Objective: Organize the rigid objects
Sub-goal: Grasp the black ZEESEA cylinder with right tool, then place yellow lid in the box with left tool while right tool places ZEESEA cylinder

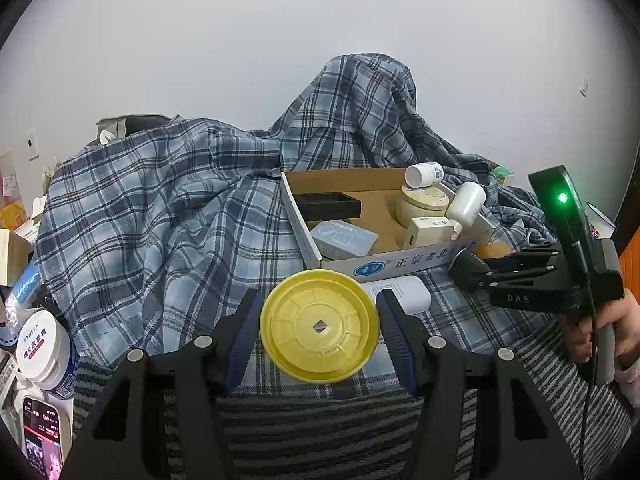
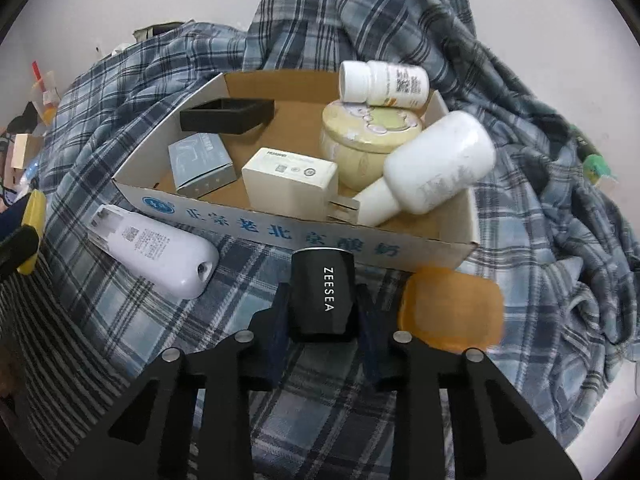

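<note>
A shallow cardboard box [image 2: 460, 216] sits on a rumpled blue plaid cloth [image 1: 160, 208] and serves as the collecting place for hard items. It already holds a black open frame [image 2: 228, 116], a small grey carton [image 2: 200, 164], a white charger block [image 2: 288, 188], a round cream tin [image 2: 360, 140] with a small white pill bottle [image 2: 384, 82] resting on top of it, and a large white bottle [image 2: 432, 168] leaning on the box's right wall.

The left gripper [image 1: 320, 328] has its fingers around a yellow plastic lid [image 1: 320, 326], a ribbed disc with a small square hole at its centre, held just short of the box's front wall; whether the pads actually press its rim I cannot tell.

The right gripper [image 2: 322, 316] is closed on a glossy black cylinder [image 2: 322, 292] lettered ZEESEA, also just in front of the box, probably on its way in.

Lying on the cloth outside the box are a smooth white rounded device [image 2: 156, 252] with a printed label, touching or nearly touching the front wall, and a translucent orange case [image 2: 452, 312] with rounded corners at the front right corner. Both look like the next things to gather
</note>
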The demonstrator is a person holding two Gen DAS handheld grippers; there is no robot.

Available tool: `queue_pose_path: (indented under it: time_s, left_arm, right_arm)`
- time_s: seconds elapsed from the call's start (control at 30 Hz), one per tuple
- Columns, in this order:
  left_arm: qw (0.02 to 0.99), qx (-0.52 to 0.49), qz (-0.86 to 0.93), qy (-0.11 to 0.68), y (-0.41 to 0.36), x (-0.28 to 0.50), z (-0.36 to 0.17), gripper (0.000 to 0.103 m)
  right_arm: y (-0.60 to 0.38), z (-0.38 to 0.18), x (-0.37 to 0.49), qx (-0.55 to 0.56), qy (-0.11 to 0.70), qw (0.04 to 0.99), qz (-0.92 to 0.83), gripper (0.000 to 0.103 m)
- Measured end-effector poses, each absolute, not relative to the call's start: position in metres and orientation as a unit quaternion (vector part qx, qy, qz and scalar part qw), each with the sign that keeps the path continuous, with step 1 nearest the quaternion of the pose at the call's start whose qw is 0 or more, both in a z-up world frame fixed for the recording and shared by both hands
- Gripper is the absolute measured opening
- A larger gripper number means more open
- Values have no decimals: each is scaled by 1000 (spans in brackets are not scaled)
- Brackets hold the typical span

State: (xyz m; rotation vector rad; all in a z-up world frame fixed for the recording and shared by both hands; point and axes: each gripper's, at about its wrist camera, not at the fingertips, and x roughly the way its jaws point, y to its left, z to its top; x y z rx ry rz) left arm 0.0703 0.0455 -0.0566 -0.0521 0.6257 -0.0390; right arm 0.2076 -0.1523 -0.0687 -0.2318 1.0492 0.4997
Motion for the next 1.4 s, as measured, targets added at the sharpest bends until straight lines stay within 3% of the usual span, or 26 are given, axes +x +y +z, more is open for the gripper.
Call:
queue_pose_path:
  time_s: [0.33, 0.67, 1.0, 1.4]
  left_arm:
    - [952, -24, -19, 305, 43, 71, -56, 61]
    - [959, 4, 9, 283, 38, 61, -48, 61]
    - [973, 18, 15, 230, 23, 62, 4, 61]
    - [989, 12, 36, 146, 2, 119, 71, 61]
  right_arm:
    - [-171, -22, 164, -79, 376, 880, 281, 29]
    - [-170, -8, 155, -61, 364, 883, 290, 29]
    - [-158, 51, 165, -40, 312, 906, 284, 29]
    - [-136, 108, 210, -18, 225, 944, 243, 29]
